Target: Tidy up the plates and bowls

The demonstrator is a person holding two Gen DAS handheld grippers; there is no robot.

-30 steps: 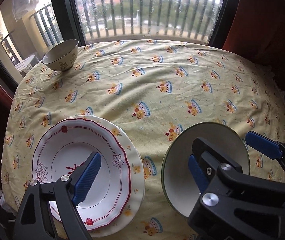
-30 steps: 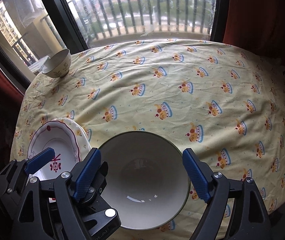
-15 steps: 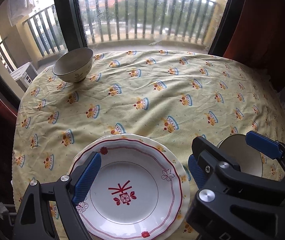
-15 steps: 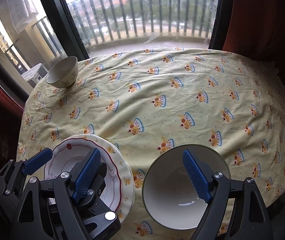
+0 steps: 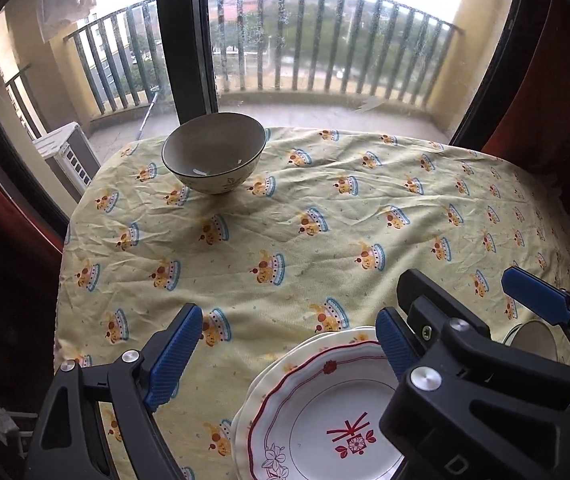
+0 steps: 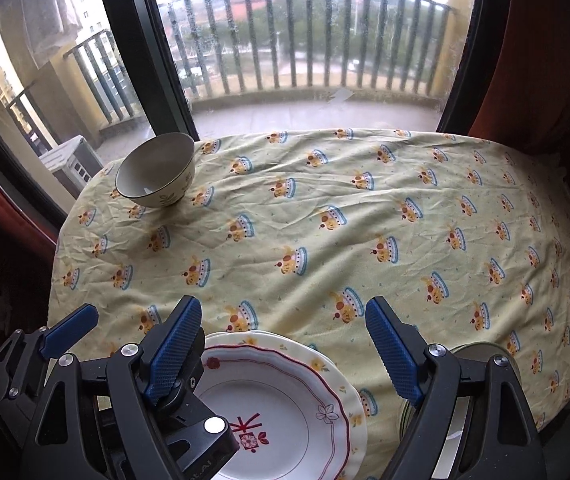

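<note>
A white plate with a red rim (image 5: 325, 420) lies stacked on a cream plate at the near edge of the table, also in the right wrist view (image 6: 285, 412). A large white bowl (image 5: 533, 340) sits to its right, mostly hidden behind the right gripper (image 6: 461, 412). A small cream bowl (image 5: 213, 152) stands at the far left corner (image 6: 156, 169). My left gripper (image 5: 285, 348) is open and empty, above the cloth left of the plates. My right gripper (image 6: 285, 348) is open and empty above the plates.
The table carries a yellow cloth with a crown pattern (image 5: 325, 208). A window and balcony railing (image 5: 305, 40) lie behind the far edge. A dark red curtain (image 5: 557, 80) hangs at the right. The table's left edge drops off near the small bowl.
Both grippers have drawn back and up from the plates and large bowl, which now sit low in the views. The small far bowl looks nearer the middle of the view. Both stay open.
</note>
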